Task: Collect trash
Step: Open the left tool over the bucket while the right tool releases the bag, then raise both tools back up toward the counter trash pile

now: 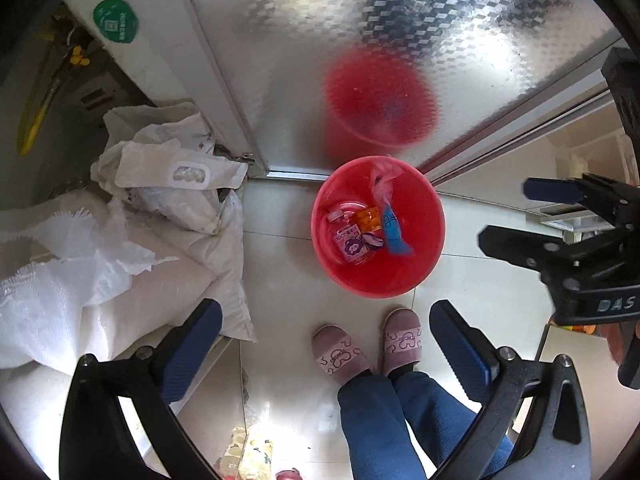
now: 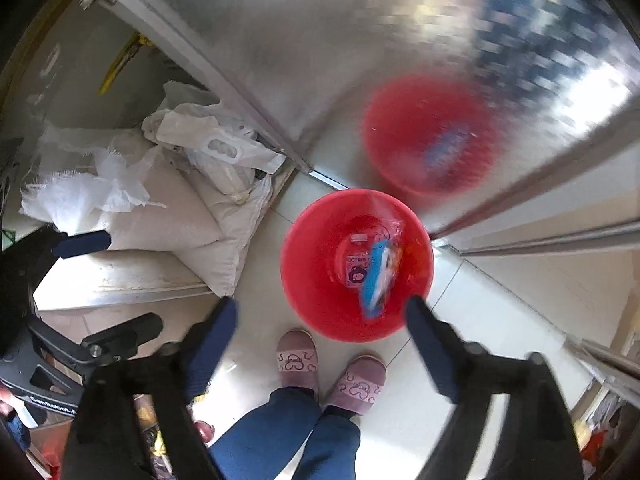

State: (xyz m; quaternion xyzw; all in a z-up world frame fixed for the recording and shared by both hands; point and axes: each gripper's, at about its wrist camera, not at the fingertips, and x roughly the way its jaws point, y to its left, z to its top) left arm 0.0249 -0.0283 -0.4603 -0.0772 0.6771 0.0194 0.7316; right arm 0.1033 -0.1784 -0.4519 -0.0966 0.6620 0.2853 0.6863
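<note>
Below both wide, empty tongs (image 1: 326, 334) (image 2: 322, 316), red bucket (image 1: 424, 264) holds wrappers (image 1: 394, 228), perhaps a bottle (image 1: 352, 240).

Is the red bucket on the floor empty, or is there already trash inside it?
Not empty. The red bucket stands upright, and a blue wrapper, an orange packet and a small clear bottle lie at its bottom.

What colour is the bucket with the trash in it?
The bucket is bright red, clearest in the left wrist view.
</note>
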